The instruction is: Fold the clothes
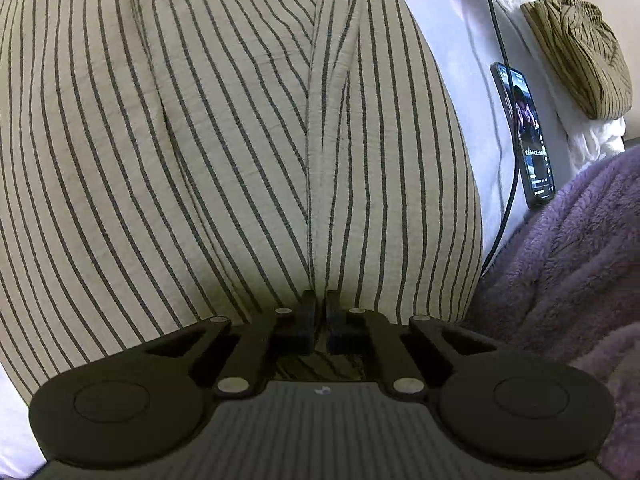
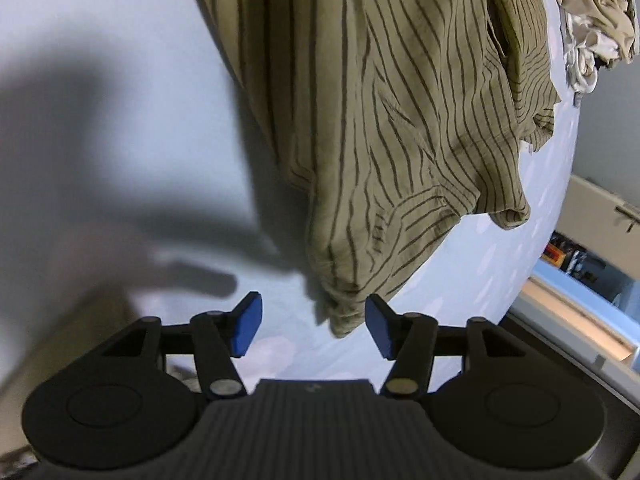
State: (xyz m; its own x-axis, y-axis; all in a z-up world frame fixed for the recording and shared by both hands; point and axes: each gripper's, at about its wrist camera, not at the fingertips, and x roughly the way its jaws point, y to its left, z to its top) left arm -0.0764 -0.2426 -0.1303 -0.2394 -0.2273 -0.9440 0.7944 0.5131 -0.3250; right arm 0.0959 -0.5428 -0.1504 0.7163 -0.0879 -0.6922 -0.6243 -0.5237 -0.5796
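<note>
Shirt (image 1: 224,132) is tan with thin dark stripes, pretty crinkly, and it's hanging over the pale blue sheet (image 2: 120,80). My left gripper (image 1: 319,312) is pinched tight on its seam. My right gripper (image 2: 314,326) is spread wide, with a bunched corner dangling just beyond the blue pads (image 2: 246,326). Phone (image 1: 524,136) lies off to the side.

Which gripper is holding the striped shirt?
The left gripper: its fingers are shut on a fold of the striped shirt. The right gripper is open, its blue pads apart, with a hanging corner between them, ungripped.
</note>
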